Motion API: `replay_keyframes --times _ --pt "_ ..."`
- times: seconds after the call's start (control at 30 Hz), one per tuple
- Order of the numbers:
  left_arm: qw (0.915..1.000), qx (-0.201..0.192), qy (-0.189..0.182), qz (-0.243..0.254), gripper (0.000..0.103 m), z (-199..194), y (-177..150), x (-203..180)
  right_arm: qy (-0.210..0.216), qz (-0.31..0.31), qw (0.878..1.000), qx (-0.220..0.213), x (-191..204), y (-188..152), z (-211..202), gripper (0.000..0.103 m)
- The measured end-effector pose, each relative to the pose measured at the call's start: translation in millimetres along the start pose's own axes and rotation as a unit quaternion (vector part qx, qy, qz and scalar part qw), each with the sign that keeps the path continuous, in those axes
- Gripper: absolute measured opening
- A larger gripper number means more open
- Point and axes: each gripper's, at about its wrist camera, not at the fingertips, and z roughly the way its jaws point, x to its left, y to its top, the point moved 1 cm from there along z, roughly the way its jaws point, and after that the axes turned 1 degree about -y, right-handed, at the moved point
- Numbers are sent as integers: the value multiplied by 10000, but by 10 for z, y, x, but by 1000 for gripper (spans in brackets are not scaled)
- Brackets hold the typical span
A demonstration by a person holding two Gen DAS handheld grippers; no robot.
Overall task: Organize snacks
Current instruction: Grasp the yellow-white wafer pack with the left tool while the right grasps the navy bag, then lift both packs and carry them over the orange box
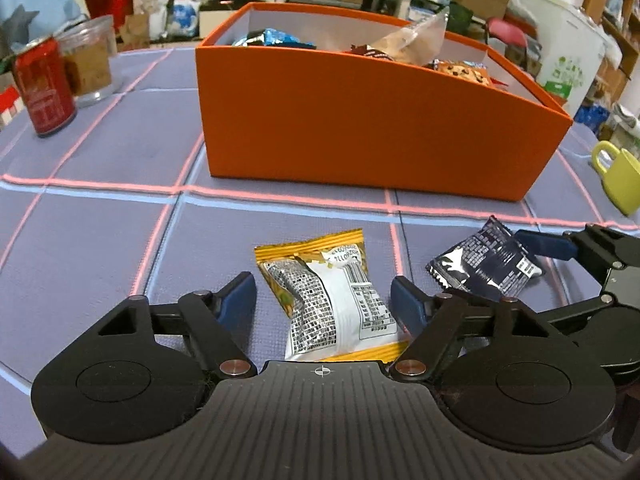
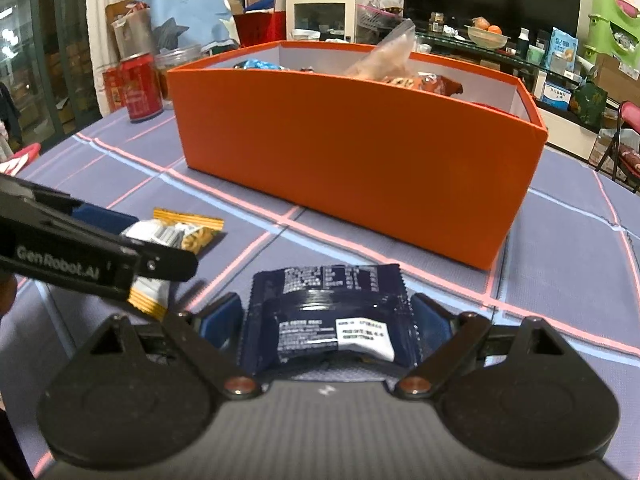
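Observation:
A yellow and white snack packet (image 1: 328,300) lies on the purple checked tablecloth, and my left gripper (image 1: 322,282) is lowered around it. The jaws stand open, with a thin gap at the left pad. To its right lies a dark blue snack packet (image 2: 328,320), also visible from the left wrist as the dark blue packet (image 1: 484,264). My right gripper (image 2: 326,300) straddles it, open, its pads close to the packet's two sides. Behind both stands an orange box (image 1: 380,128) holding several wrapped snacks. A black finger (image 2: 160,258) of the left gripper partly covers the yellow packet (image 2: 188,234).
A red drink can (image 1: 46,88) and a glass jar (image 1: 90,60) stand at the table's far left. A yellow-green mug (image 1: 622,176) sits at the right edge. The orange box (image 2: 340,152) blocks the way ahead. Cluttered shelves and furniture fill the room behind.

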Motion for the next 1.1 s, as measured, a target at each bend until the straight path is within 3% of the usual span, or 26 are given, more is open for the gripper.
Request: replay_keyframes --times 0.4,0.47,0.53,0.57,0.73,0.83,1.1 --pt "9997 -75 85 210 56 12 -29 -47 59 -73 9999 -48 -19 6 10 90" --pt "9995 -76 120 266 49 11 -26 -54 93 -97 9999 -41 -30 12 15 90" --pt "9990 -81 177 399 27 3 -27 -70 100 -77 9999 45 -44 28 13 90" --pt "9987 -81 215 445 25 -2 -25 -74 93 -63 9998 136 -45 50 18 90" --pt "9989 -33 113 453 16 -15 -13 -53 -6 -5 9993 375 -33 95 10 83" --pt "9992 -14 21 411 12 -36 -4 -48 -5 -43 9991 420 12 105 -27 69" --pt "9984 -136 123 531 10 -105 20 -69 -97 -195 9989 404 94 93 -79 69"
